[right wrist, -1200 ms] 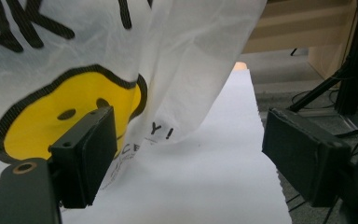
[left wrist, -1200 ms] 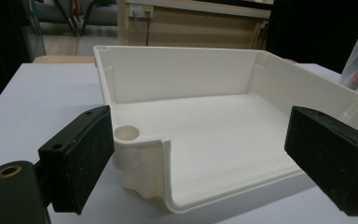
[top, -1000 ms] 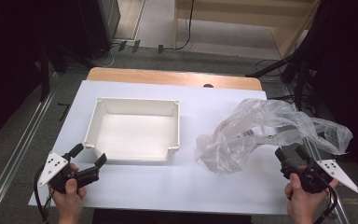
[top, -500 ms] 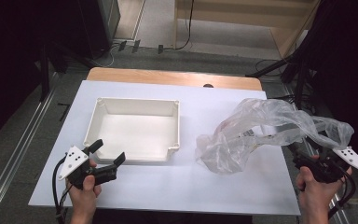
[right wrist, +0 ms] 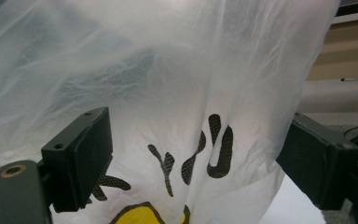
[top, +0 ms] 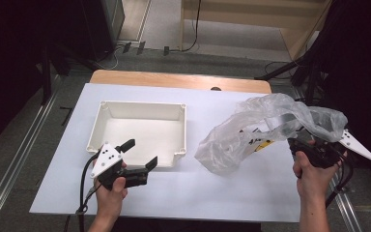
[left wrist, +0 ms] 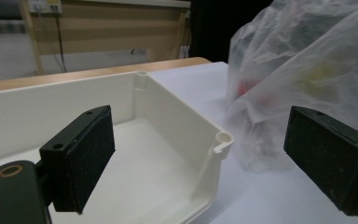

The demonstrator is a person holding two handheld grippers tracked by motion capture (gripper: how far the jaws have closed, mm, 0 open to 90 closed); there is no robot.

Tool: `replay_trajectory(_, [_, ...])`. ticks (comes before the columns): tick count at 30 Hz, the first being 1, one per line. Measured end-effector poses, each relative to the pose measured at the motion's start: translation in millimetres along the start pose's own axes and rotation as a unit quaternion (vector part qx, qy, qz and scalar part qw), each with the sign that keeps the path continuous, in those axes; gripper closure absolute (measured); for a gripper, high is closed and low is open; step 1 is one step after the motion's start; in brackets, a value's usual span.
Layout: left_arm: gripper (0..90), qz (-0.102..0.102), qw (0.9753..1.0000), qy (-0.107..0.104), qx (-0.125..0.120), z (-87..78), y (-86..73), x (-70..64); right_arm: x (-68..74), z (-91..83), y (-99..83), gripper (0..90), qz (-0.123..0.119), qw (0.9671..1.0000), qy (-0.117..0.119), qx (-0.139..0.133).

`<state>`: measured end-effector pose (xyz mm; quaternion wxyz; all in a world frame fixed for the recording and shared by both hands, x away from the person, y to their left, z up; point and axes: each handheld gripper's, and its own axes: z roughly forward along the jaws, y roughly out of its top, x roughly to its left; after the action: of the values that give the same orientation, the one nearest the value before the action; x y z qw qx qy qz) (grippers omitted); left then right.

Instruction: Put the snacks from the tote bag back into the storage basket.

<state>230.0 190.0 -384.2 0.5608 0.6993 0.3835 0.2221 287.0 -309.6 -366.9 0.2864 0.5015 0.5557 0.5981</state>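
The left gripper [top: 140,153] is held low over the white table [top: 251,193], just in front of the near right corner of the white tray [top: 181,137], with its 2 jaws spread wide and nothing caught between them. In the left gripper view, the tray's near right corner post [left wrist: 223,140] is seen in the gap between the 2 pads, closer to the right pad, and the tray's bare floor stretches away behind the left pad. Beyond the right pad, the crumpled translucent plastic bag [left wrist: 303,60] is seen standing on the table, apart from the tray, with faint red and yellow shapes showing through its film. The right gripper [right wrist: 193,158] is held at the far side of the bag, and its 2 jaws are also spread wide; the bag's film [right wrist: 177,84] is draped in the gap between the pads and rises well above them, but it is not pinched by either pad. Black lettering and a yellow patch [right wrist: 140,214] are printed on the film low between the jaws. In the high view, the right gripper [top: 309,145] is partly covered by the bag [top: 251,135], and whether the film touches the pads cannot be told.
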Motion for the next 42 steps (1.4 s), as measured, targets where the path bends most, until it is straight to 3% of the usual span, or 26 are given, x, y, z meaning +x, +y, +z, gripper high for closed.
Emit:
replay_trajectory(4, [8.6,0.007,0.9998,-0.016,-0.001,8.4,4.4,-11.5,6.0,7.2,0.5,15.2,-0.008,1.0000,-0.001,0.003])
replay_trajectory(10, [8.7,0.023,0.9984,-0.052,-0.008,23.9,12.3,-36.7,8.9,11.4,1.7,17.6,0.018,0.9998,-0.010,0.004])
replay_trajectory(16, [8.7,0.036,0.9960,-0.080,-0.016,35.2,17.6,-55.5,10.8,15.0,0.6,20.2,0.021,0.9996,-0.016,0.006])
replay_trajectory(20, [8.7,0.046,0.9947,-0.091,-0.017,41.4,21.2,-65.3,16.4,20.9,-3.4,21.4,0.014,0.9998,-0.012,0.013])
replay_trajectory(24, [9.3,0.063,0.9927,-0.096,-0.036,47.7,28.4,-82.1,22.8,25.7,-7.9,25.3,0.003,0.9997,-0.005,0.024])
replay_trajectory(28, [13.9,0.072,0.9921,-0.095,-0.040,51.6,33.5,-88.6,29.3,29.8,-12.5,31.9,-0.010,0.9995,0.010,0.029])
replay_trajectory(30, [15.0,0.072,0.9931,-0.085,-0.036,55.1,36.9,-91.5,30.7,30.4,-13.5,34.2,-0.012,0.9993,0.014,0.031])
replay_trajectory(32, [26.1,0.065,0.9949,-0.069,-0.034,59.0,39.8,-92.0,33.5,31.0,-14.9,38.1,-0.013,0.9991,0.024,0.031])
replay_trajectory(34, [47.0,0.059,0.9957,-0.064,-0.030,62.8,42.4,-89.8,35.3,31.0,-15.4,39.3,-0.014,0.9989,0.031,0.031])
replay_trajectory(36, [70.3,0.052,0.9965,-0.065,-0.015,70.0,45.2,-85.6,36.5,30.2,-14.4,38.6,0.002,0.9994,0.025,0.023])
replay_trajectory(37, [76.3,0.052,0.9965,-0.065,-0.015,70.0,45.2,-85.6,34.6,28.9,-14.4,38.0,-0.007,0.9993,0.027,0.024])
replay_trajectory(42, [87.2,0.051,0.9964,-0.068,0.010,81.5,42.0,-80.3,30.2,23.9,-12.9,35.5,-0.001,0.9995,0.024,0.018])
